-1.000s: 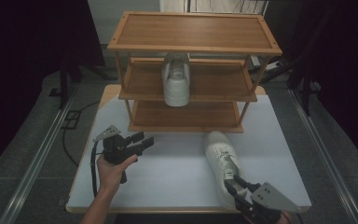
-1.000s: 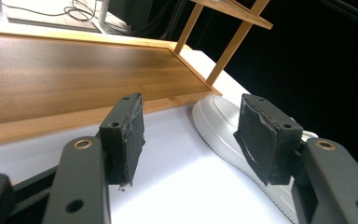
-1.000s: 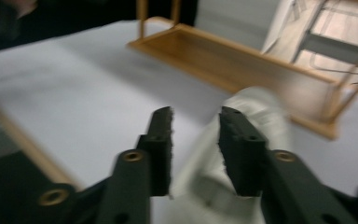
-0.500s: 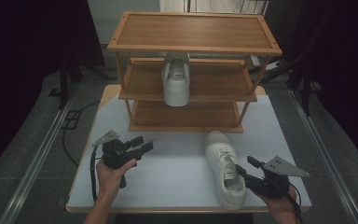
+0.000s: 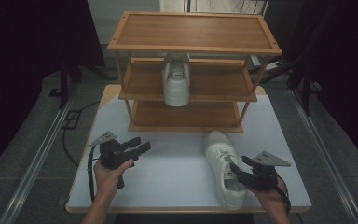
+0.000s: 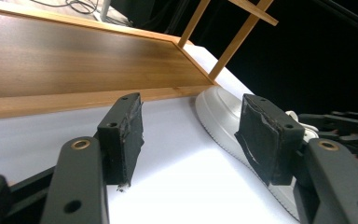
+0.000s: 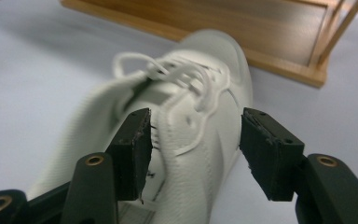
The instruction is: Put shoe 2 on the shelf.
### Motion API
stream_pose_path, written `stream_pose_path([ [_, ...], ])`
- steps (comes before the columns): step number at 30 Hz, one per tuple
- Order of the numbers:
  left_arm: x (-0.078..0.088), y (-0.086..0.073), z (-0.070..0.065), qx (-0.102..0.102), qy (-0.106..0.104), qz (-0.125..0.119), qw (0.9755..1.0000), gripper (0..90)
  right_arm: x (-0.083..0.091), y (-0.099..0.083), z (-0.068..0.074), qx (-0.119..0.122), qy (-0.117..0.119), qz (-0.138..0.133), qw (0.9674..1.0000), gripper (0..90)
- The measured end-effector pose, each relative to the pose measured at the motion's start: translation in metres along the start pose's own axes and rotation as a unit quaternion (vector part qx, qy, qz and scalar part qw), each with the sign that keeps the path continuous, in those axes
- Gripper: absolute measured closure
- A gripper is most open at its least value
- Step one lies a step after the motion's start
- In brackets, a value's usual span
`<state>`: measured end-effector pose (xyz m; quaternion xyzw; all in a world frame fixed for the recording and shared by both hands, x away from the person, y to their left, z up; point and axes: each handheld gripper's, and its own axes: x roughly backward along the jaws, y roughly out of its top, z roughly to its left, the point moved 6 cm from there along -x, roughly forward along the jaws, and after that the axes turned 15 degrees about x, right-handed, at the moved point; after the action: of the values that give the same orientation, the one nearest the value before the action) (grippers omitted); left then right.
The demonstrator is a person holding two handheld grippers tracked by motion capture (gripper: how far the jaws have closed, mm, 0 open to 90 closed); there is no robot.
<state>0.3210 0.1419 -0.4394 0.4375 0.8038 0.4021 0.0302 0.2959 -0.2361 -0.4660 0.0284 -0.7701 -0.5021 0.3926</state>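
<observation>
Between the right gripper's jaws, which have just been opening and now stand spread, lies the white shoe, unpinched, its collar nearest them; earlier the gripper sat by its heel. A grasp looks next. The left gripper waits, jaws spread and empty, over the white bench. Beyond stands a wooden rack bearing the matching shoe; the room is dark.

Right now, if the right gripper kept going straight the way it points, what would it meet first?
The white sneaker on the table. In the right gripper view the right gripper has open jaws straddling the sneaker's laced upper. Whether a pad already touches the leather is unclear. The wooden shoe rack lies beyond it.
</observation>
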Motion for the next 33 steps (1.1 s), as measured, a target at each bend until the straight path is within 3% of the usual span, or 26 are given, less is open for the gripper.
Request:
stream_pose_path([
  [10,-0.003,-0.002,0.001,0.001,0.002,0.006,1.0000,40.0,-0.019,-0.002,-0.002,-0.015,-0.015,0.036,0.9991,45.7],
  [14,-0.004,-0.002,0.001,0.003,0.001,0.006,1.0000,39.9,-0.024,-0.003,-0.004,-0.038,-0.019,0.050,0.9979,54.7],
  [18,-0.005,-0.003,0.001,0.005,0.002,0.009,0.9999,40.0,-0.025,-0.002,-0.003,-0.032,-0.030,0.058,0.9973,61.6],
  [20,-0.006,-0.004,0.001,0.004,0.002,0.012,0.9999,40.0,-0.026,-0.003,-0.004,-0.034,-0.042,0.066,0.9964,72.6],
  [23,-0.007,-0.005,0.001,0.004,0.001,0.011,0.9999,40.0,-0.025,-0.004,-0.005,-0.032,-0.048,0.069,0.9959,78.6],
  [27,-0.007,-0.004,0.001,0.006,0.000,0.012,0.9999,40.1,-0.023,-0.005,-0.007,-0.033,-0.048,0.059,0.9965,83.8],
  [30,-0.007,-0.004,0.002,0.008,0.000,0.011,0.9999,40.1,-0.020,-0.008,-0.012,-0.062,-0.032,0.039,0.9968,84.6],
  [31,-0.007,-0.003,0.003,0.011,-0.001,0.011,0.9999,40.1,-0.018,-0.011,-0.016,-0.082,-0.021,0.024,0.9961,84.7],
  [33,-0.007,-0.003,0.003,0.012,-0.001,0.011,0.9999,40.2,-0.015,-0.012,-0.017,-0.098,-0.014,0.011,0.9950,84.8],
])
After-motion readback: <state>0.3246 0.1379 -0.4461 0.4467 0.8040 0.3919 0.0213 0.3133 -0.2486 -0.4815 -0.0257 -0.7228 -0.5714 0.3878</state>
